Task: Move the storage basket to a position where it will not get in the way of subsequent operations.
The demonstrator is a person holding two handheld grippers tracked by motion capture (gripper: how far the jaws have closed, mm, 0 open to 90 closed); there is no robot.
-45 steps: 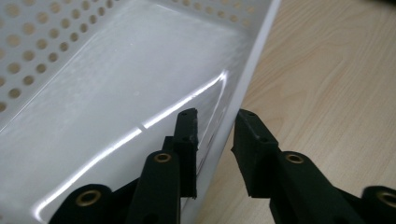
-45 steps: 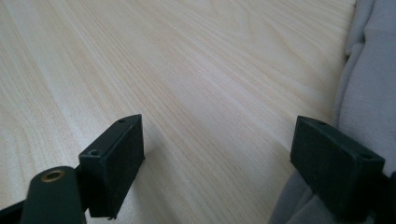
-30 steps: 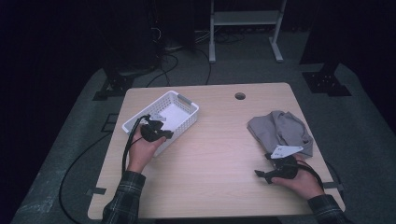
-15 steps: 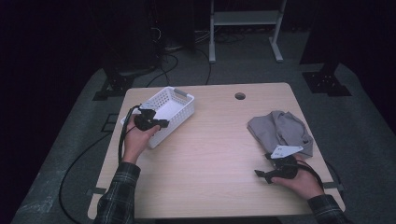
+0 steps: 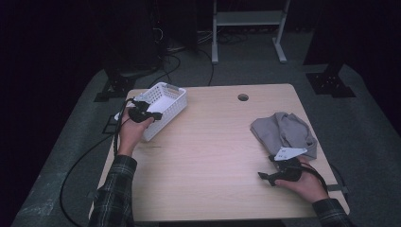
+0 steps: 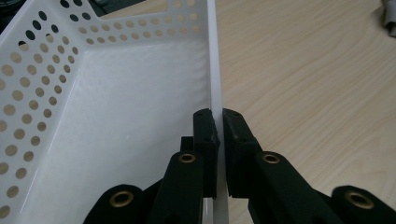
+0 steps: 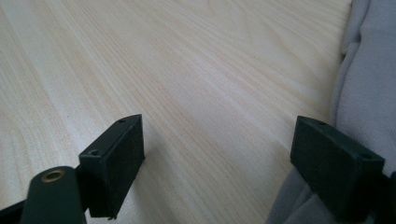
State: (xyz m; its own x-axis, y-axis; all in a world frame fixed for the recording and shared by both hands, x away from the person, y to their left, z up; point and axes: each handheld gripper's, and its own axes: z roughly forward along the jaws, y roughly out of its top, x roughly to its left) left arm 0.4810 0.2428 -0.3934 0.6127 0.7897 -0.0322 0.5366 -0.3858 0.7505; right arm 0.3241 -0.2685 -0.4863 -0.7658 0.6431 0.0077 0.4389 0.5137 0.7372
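Basket (image 5: 163,101) first: it is white plastic with round holes through its walls, and it sits at the far left part of the wooden table (image 5: 213,156), with its left end reaching past the table's left edge; from above it looks tipped, the near side raised where I hold it; my left claw (image 5: 150,115) is clamped on its near long wall, one jaw inside the basket and one outside, and in the left gripper view (image 6: 216,122) the thin white rim runs straight up between my two black pads, which press on it from both sides; the inside of the basket shows a bare white floor and the dotted walls; my left hand (image 5: 131,135) comes up from the near left in a plaid sleeve, with the black cable looping off the table's left side; my right claw (image 5: 267,177) rests low on the near right part of the table, well apart from the basket, its jaws spread wide with nothing between them but bare wood, as the right gripper view (image 7: 224,154) shows; a crumpled grey cloth (image 5: 283,132) lies just beyond that claw on the right side of the table, and in the right gripper view its folds (image 7: 369,84) lie beside and behind my right-hand jaw; whether the pad touches the cloth I cannot tell.
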